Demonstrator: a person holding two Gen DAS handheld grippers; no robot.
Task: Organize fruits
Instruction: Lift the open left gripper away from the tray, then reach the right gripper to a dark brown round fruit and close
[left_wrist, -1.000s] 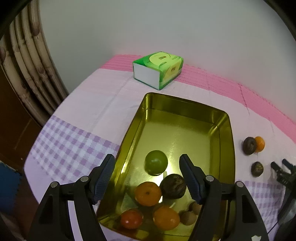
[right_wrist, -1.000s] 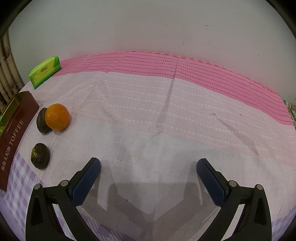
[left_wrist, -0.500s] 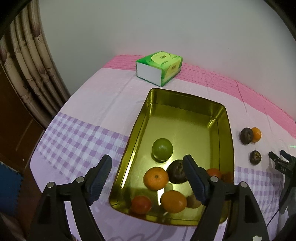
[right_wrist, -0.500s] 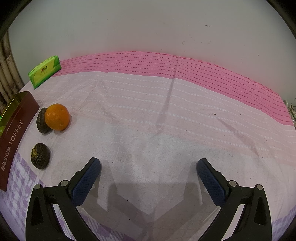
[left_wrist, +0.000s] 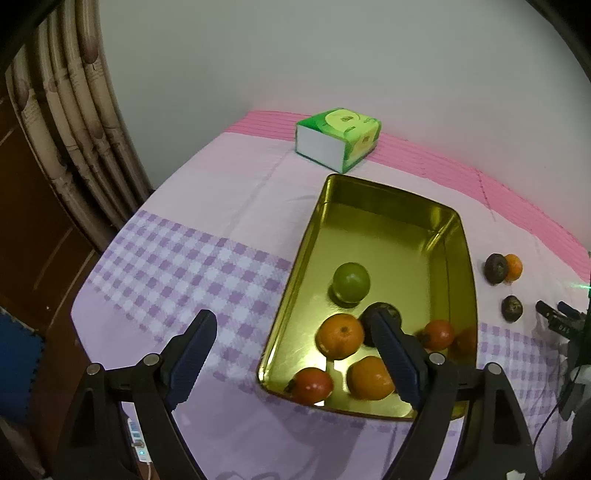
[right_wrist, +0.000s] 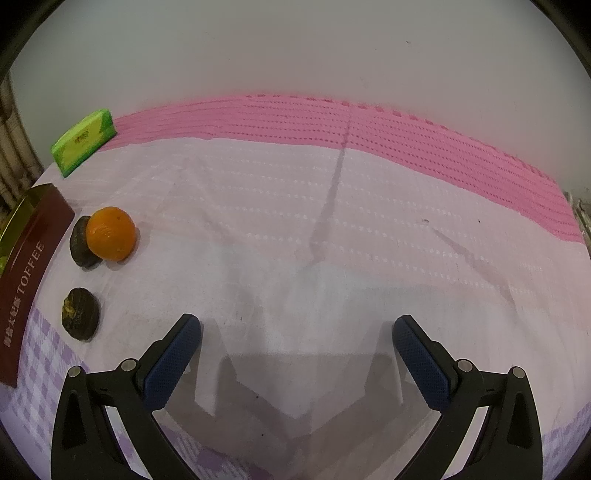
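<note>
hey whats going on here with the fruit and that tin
A person with two handheld grippers is sorting fruit into a gold tin. The left gripper hangs over the tin's near end, jaws opening, nothing between them. Inside lie a green fruit, oranges, red fruits and a dark one. An orange and two dark fruits wait on the tablecloth. The right gripper is open over bare cloth.

Home setting: table under a pink-and-lilac checked tablecloth, tissue box, patterned curtain, toffee tin with fruit.
</note>
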